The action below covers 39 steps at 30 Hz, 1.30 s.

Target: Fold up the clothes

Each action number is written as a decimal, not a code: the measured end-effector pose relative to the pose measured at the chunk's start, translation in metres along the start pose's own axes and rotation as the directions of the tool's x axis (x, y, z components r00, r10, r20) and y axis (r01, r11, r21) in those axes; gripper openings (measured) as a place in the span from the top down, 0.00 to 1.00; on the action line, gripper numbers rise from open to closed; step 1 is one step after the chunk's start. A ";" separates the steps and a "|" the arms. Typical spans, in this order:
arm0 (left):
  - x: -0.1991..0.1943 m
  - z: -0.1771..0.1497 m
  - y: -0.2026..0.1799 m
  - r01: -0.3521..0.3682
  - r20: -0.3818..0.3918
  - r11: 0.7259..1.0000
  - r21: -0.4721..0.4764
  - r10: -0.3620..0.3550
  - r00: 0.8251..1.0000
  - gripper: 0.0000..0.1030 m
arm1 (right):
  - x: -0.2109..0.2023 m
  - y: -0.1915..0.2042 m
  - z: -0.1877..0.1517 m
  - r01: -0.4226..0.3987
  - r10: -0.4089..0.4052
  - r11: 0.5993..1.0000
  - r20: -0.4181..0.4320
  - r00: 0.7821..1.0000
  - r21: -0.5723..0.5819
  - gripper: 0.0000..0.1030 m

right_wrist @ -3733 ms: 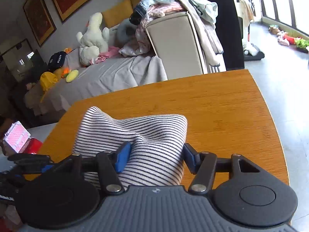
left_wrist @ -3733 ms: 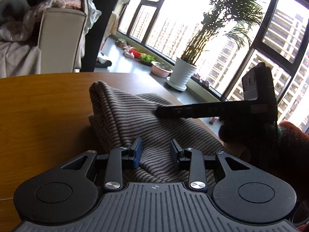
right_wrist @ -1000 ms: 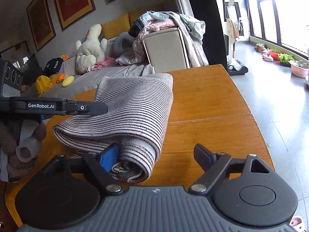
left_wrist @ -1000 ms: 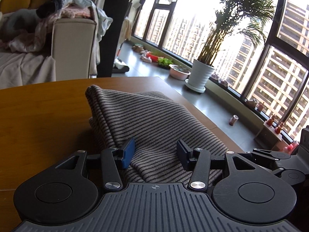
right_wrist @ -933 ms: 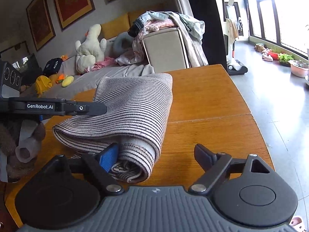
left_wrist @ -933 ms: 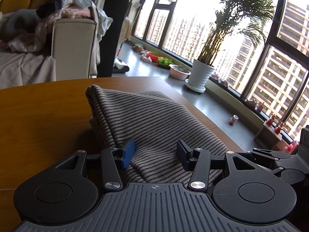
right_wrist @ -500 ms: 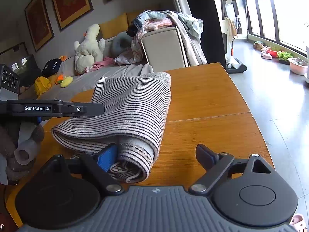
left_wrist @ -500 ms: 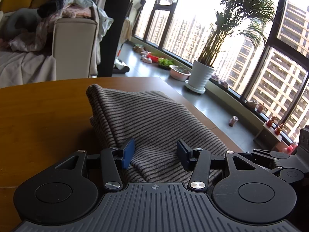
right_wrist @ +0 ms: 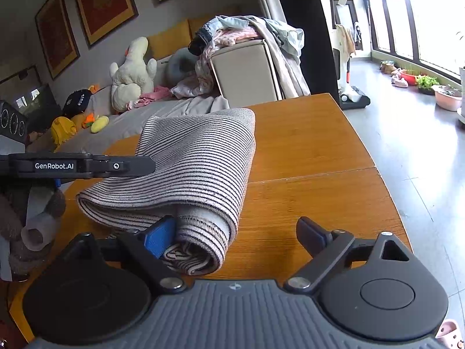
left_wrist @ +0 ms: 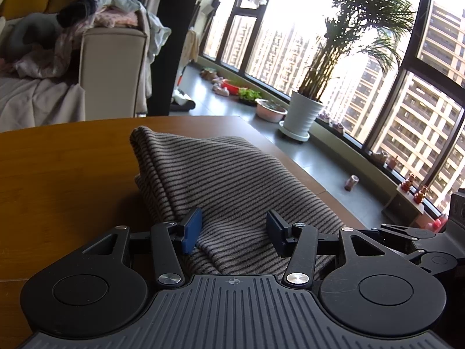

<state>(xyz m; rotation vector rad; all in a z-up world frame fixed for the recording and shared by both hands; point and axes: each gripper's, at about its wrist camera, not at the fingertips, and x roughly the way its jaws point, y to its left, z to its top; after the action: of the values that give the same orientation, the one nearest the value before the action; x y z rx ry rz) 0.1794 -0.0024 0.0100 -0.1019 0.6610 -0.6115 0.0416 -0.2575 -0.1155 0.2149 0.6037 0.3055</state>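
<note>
A striped garment [right_wrist: 200, 168] lies folded into a thick bundle on the wooden worktop [right_wrist: 305, 157], its rolled edge turned toward the right gripper [right_wrist: 232, 237]. That gripper's jaws are spread wide, with the blue pad beside the rolled end and the other pad well clear over bare wood; nothing is pinched. In the left wrist view, the left gripper [left_wrist: 234, 229] is held low over the striped garment [left_wrist: 226, 180], and its jaws are likewise spread, with cloth seen between them but not clamped.

The fold is judged nearly complete, and the step in hand appears to be tidying the bundle. It is best done by pressing the top layer flat and tucking in the loose hem at the near end (visible in the right wrist view), so that the roll does not spring open. Edges should be aligned before any squeeze is applied.
</note>
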 end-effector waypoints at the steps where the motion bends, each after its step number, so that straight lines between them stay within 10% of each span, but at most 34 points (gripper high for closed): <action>1: 0.000 0.000 0.000 -0.002 -0.001 1.000 0.001 0.002 1.000 0.47 | -0.002 0.000 0.000 0.001 -0.001 1.000 0.009 1.000 -0.002 0.12; 8: -0.001 0.002 0.000 -0.004 -0.015 1.000 0.017 0.004 1.000 0.47 | -0.020 0.008 0.042 -0.078 0.081 0.996 0.062 0.995 -0.040 0.37; 14: -0.002 0.001 0.002 0.008 -0.011 1.000 0.013 -0.008 1.000 0.46 | 0.030 -0.007 0.110 -0.133 0.131 0.988 0.037 0.991 0.079 0.14; 20: -0.005 0.000 0.006 0.028 -0.015 1.000 0.004 -0.028 1.000 0.46 | 0.128 -0.027 0.112 -0.050 0.092 0.975 -0.191 0.977 0.216 0.10; 23: -0.006 -0.001 0.012 0.032 -0.021 0.999 0.004 -0.032 0.999 0.46 | 0.129 -0.019 0.114 -0.183 0.225 0.954 -0.162 0.961 0.239 0.42; 26: -0.007 -0.001 0.017 0.037 -0.030 0.999 -0.017 -0.038 0.999 0.41 | 0.103 0.000 0.124 -0.276 0.288 0.952 -0.079 0.954 0.134 0.47; 31: -0.020 0.008 0.008 -0.057 -0.014 0.998 -0.019 0.057 0.998 0.38 | 0.108 0.011 0.116 -0.054 0.043 0.996 -0.142 0.989 -0.077 0.51; 39: -0.010 0.009 0.007 -0.082 -0.131 0.995 -0.054 0.074 0.989 0.22 | 0.091 0.006 0.110 -0.055 0.046 0.995 -0.097 0.994 -0.084 0.54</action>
<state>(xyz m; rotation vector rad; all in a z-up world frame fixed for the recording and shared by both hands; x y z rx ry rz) 0.1824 0.0080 0.0204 -0.0921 0.8049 -0.5262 0.1758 -0.2325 -0.0726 0.1324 0.6782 0.3917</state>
